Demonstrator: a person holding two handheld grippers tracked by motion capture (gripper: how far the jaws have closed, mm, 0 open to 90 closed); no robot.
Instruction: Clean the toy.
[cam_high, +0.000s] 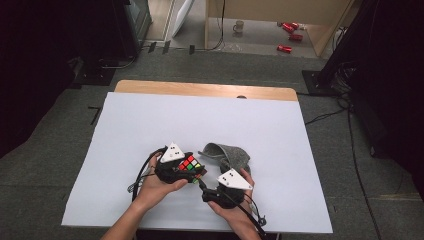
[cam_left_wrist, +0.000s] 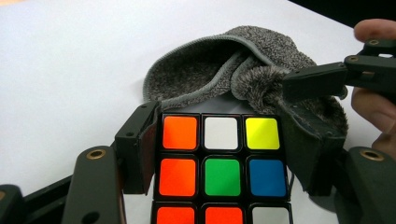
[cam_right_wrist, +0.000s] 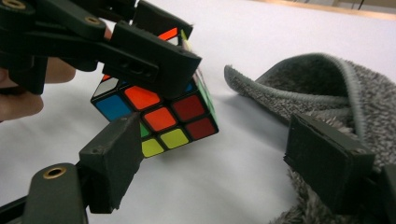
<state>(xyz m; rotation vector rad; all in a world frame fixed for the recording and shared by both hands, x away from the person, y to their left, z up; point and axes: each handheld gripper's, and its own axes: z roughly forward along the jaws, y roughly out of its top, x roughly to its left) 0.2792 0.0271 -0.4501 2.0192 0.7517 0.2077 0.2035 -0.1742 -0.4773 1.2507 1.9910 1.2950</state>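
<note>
Left gripper view: cube (cam_left_wrist: 221, 168) clamped between jaws; pouch (cam_left_wrist: 243, 65) beyond.

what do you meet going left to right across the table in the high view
left claw → puzzle cube held in it → grey fuzzy pouch, mouth open toward the cube → right claw at the pouch's near edge

Left gripper (cam_high: 192, 172) and right gripper (cam_high: 204, 189): black jaws, brass-coloured screws, grey three-cornered plates, black cables at lower centre; bare forearms.
</note>
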